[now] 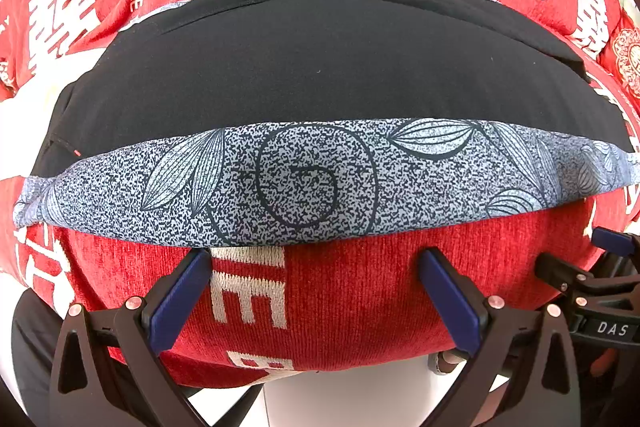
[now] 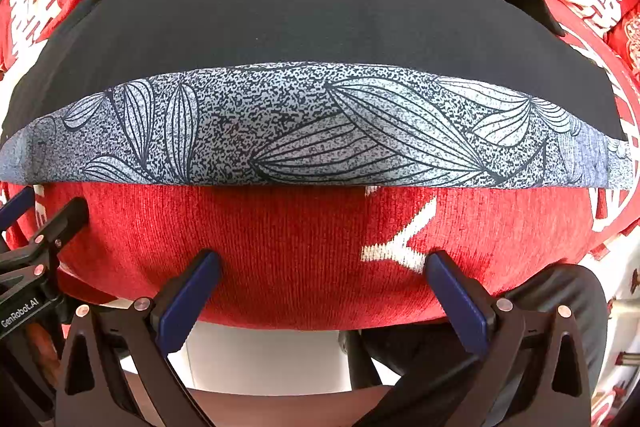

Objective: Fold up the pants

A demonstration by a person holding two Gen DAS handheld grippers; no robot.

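So the black pants (image 1: 320, 67) with the grey leaf-print band (image 1: 304, 179) lie flat across the red cloth (image 1: 352, 299), and both the left gripper (image 1: 316, 291) and right gripper (image 2: 324, 291) hang just short of them, jaws spread wide, pinching nothing.

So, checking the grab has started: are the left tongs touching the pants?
Apart. The left wrist view shows the left tongs open over red cloth, short of the pants.
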